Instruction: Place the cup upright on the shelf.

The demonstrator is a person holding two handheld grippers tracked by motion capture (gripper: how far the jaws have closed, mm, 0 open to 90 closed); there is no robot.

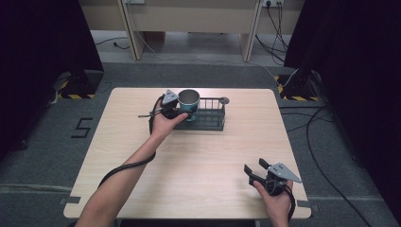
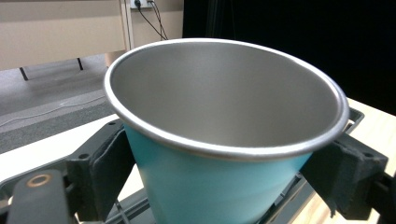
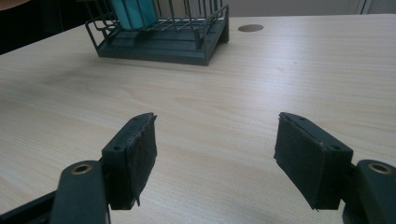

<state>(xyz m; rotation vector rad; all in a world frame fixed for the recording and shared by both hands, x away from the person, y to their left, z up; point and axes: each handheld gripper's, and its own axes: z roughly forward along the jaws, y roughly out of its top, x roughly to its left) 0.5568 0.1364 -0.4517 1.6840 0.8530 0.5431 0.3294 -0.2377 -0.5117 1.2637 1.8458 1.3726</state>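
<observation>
Left tongs (image 1: 182, 112): pads pressed against opposite sides of a teal cup (image 1: 189, 104) with a bare metal interior, pinching it just below the rim; cup upright, tipped slightly, at the left end of a dark wire rack (image 1: 210, 119). In the left gripper view the cup (image 2: 219, 182) sits between both pads (image 2: 109, 172), its lower part within the rack frame. Right tongs (image 1: 255, 169): jaws spread wide, holding nothing, just above the bare counter (image 1: 198, 165) near its front right corner, well apart from the rack. Right gripper view: rack (image 3: 163, 46) and cup (image 3: 133, 11) far across the counter (image 3: 215, 116); a small round disc (image 3: 250, 28) set in the surface beside the rack.
</observation>
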